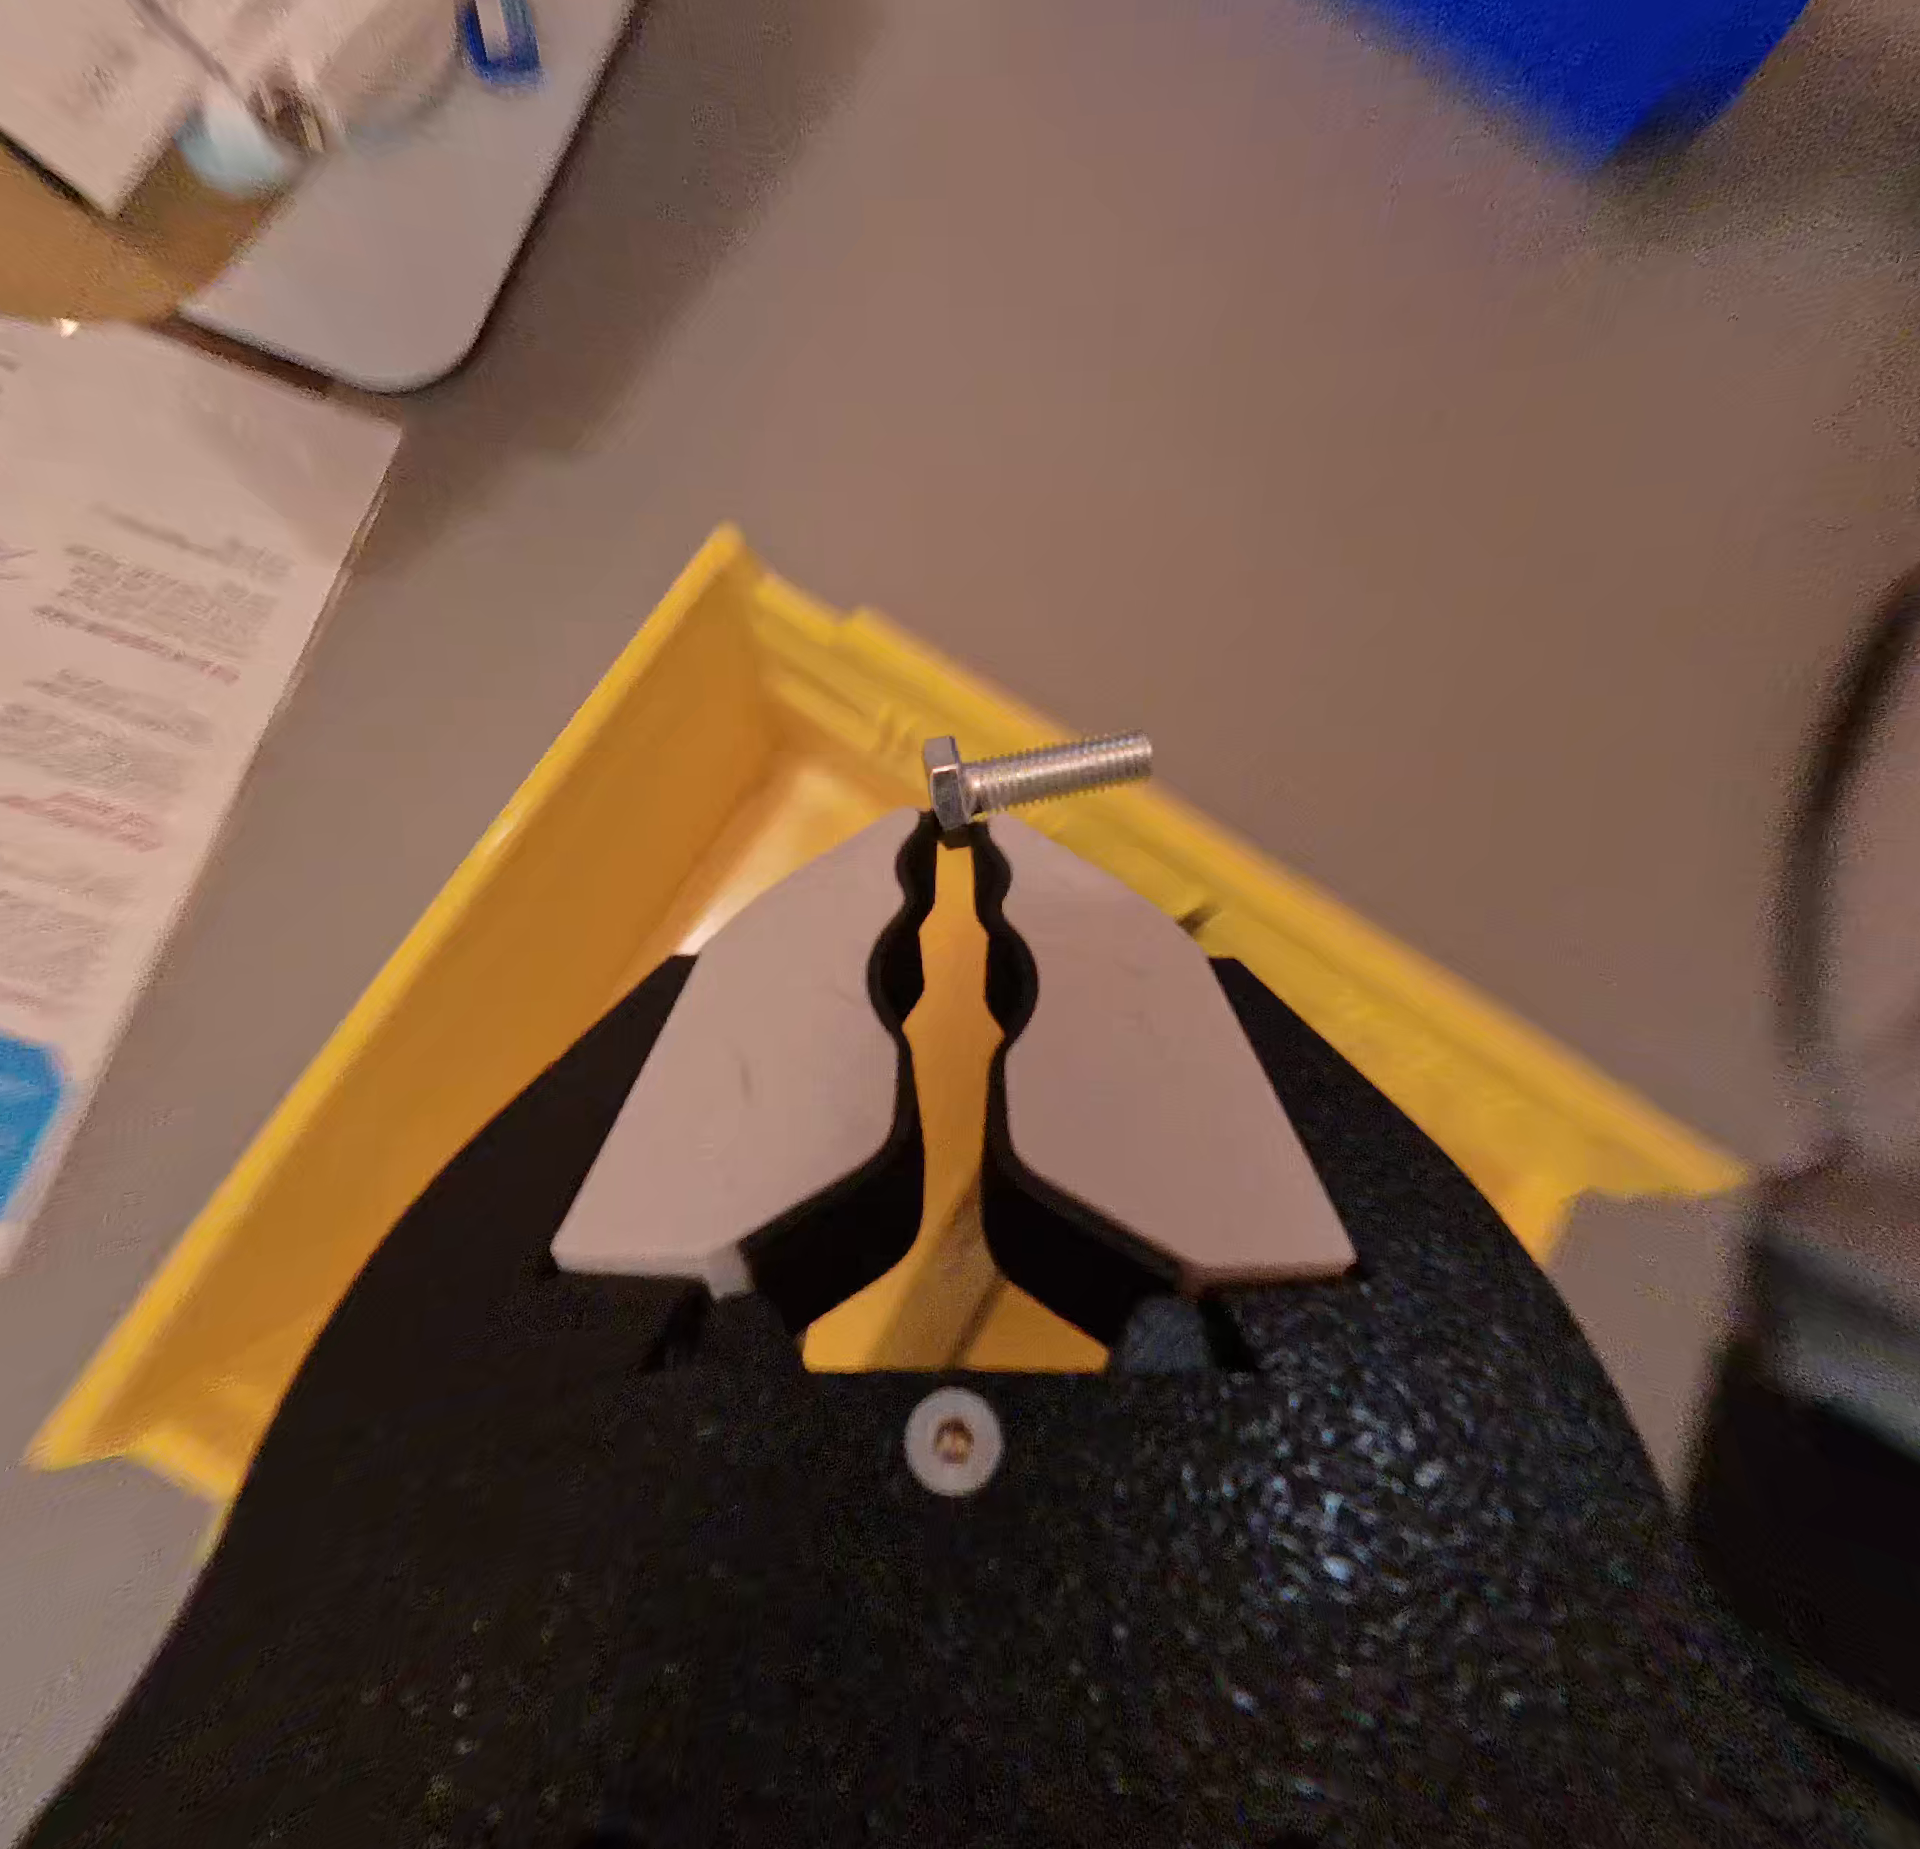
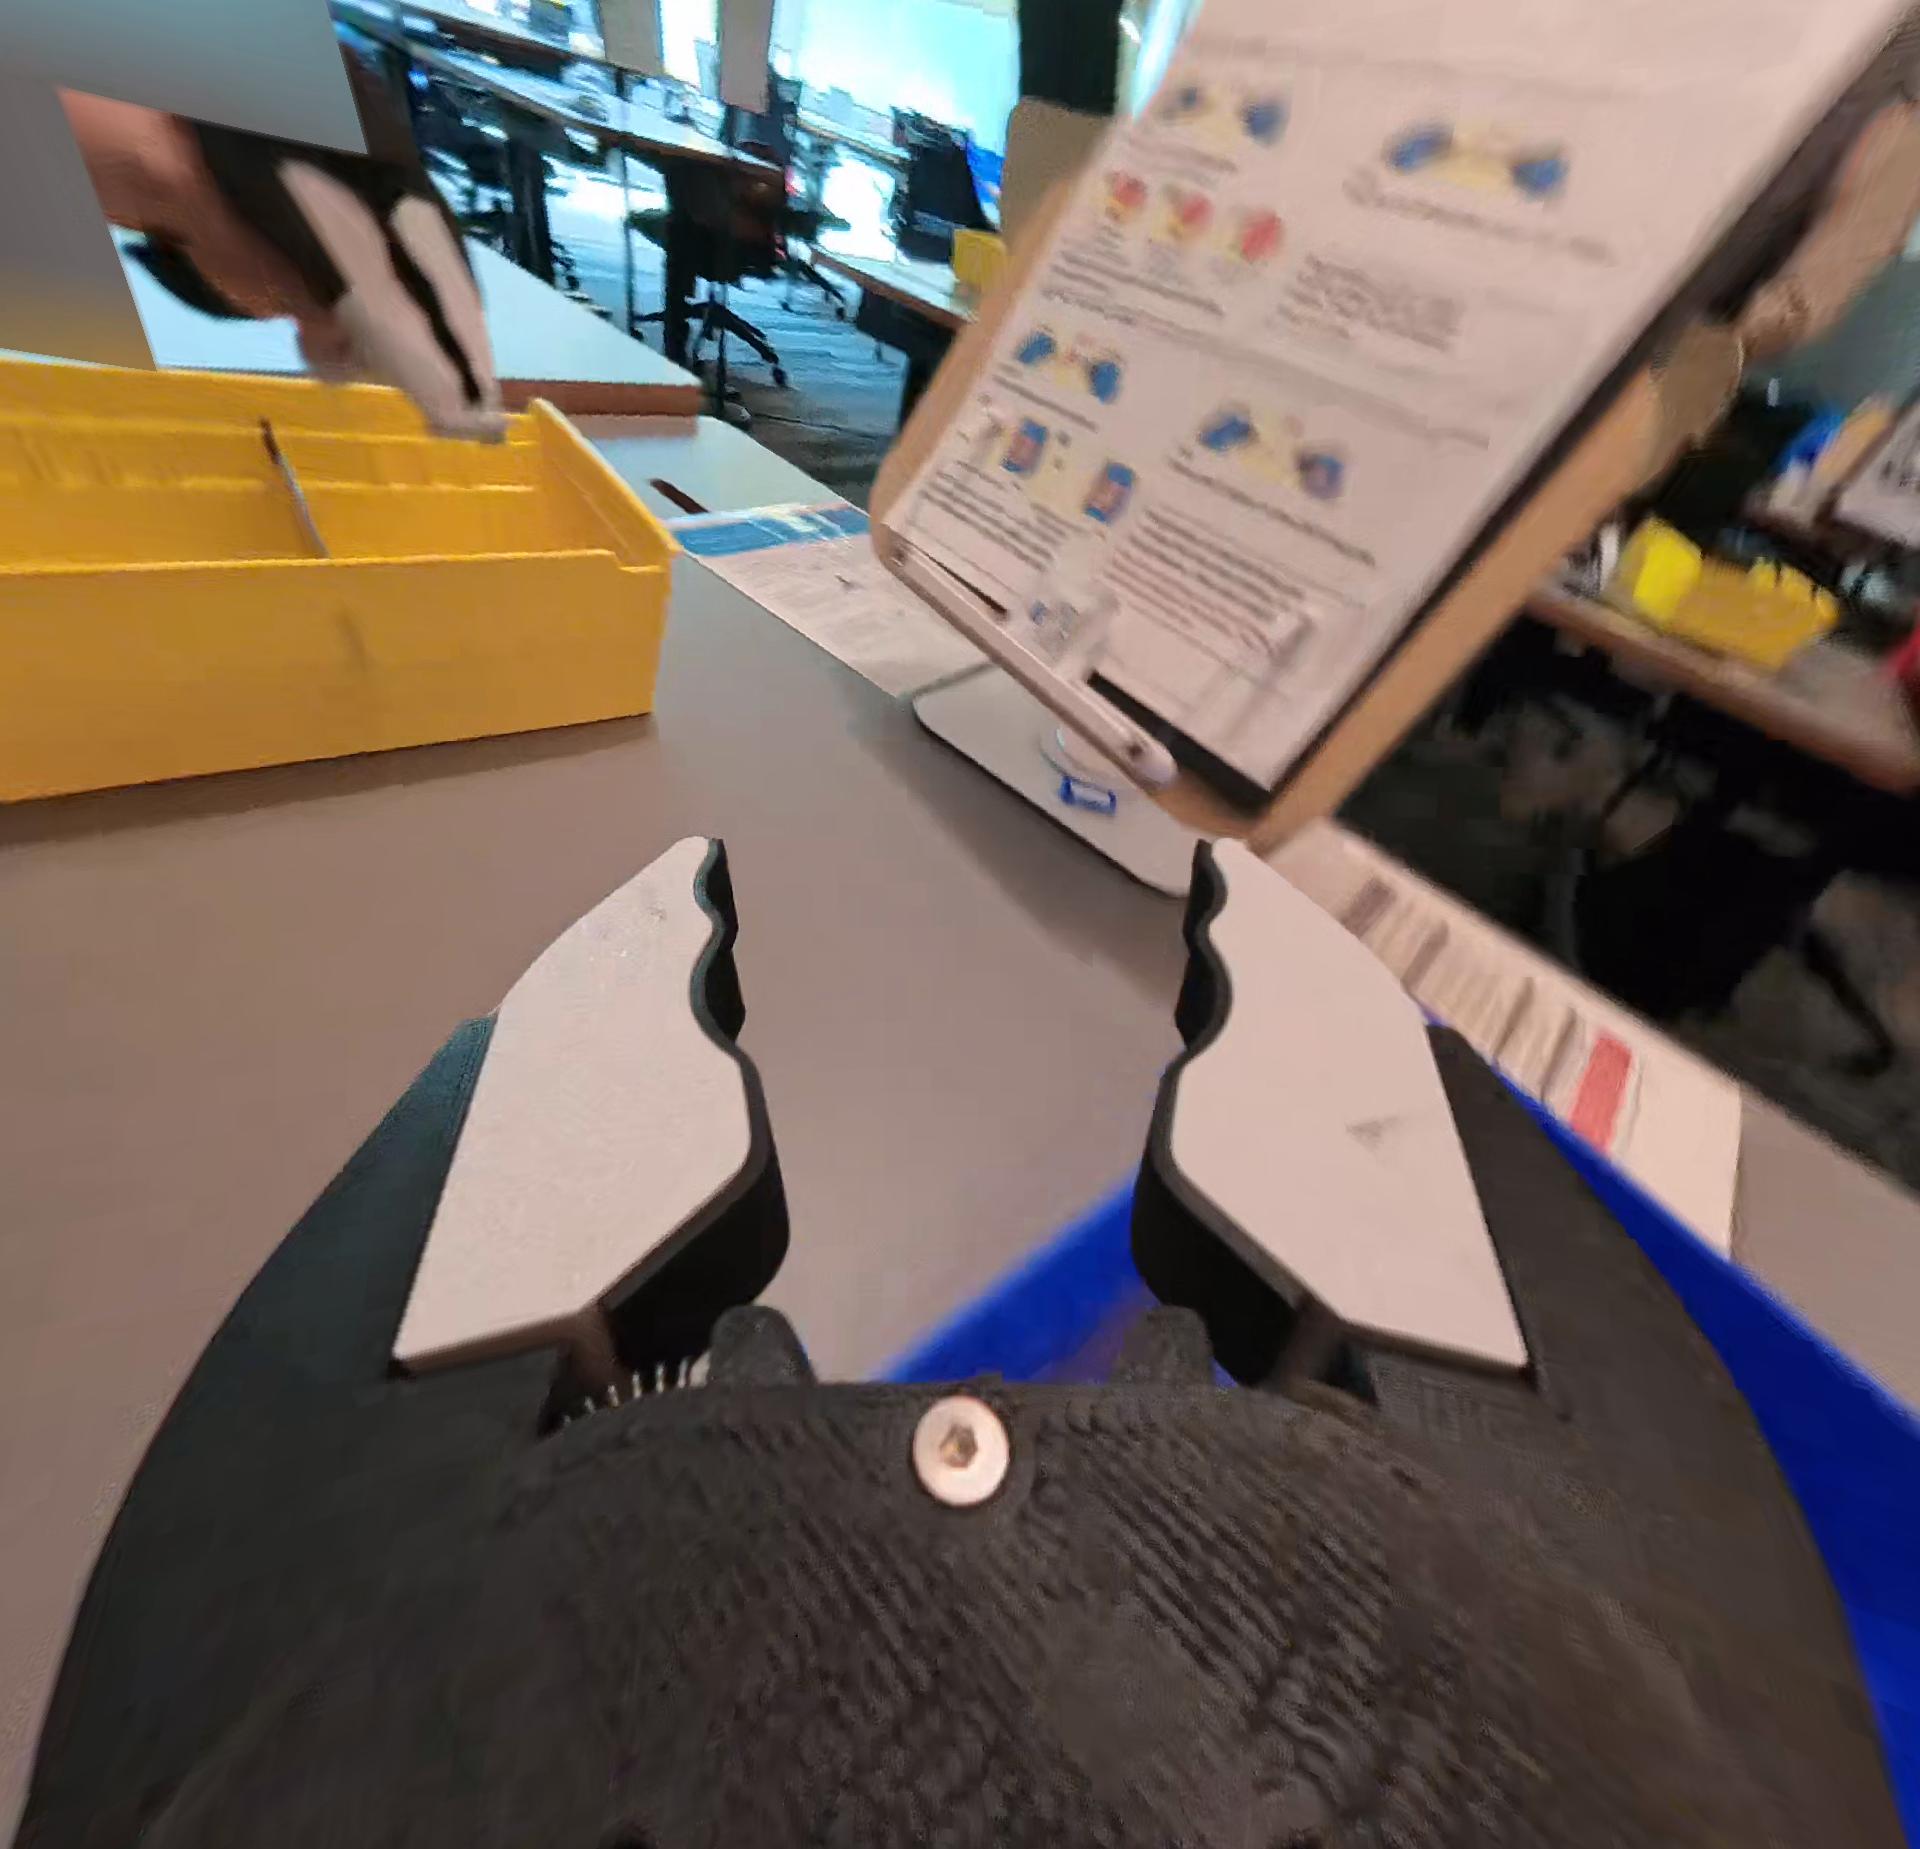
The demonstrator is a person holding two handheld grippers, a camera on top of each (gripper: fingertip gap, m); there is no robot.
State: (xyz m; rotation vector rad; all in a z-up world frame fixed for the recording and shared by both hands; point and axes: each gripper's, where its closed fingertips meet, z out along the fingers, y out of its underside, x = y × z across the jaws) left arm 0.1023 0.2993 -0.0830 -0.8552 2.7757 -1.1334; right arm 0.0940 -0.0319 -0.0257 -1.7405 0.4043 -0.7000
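Note:
My left gripper is shut on a silver hex bolt, pinched by its head at the fingertips, with the threaded shank pointing right. It hangs above the far corner of a yellow compartment tray. In the right wrist view the left gripper shows far off at the tray's back rim, and the yellow tray sits at the left. My right gripper is open and empty, above the grey table and over the edge of a blue bin.
A tilted instruction board on a white stand rises at the right, its base on the table. Printed sheets lie at the left. The blue bin shows at the far right. A thin dark rod lies in the tray. Some 35 cm of space lies between my two pairs of fingers.

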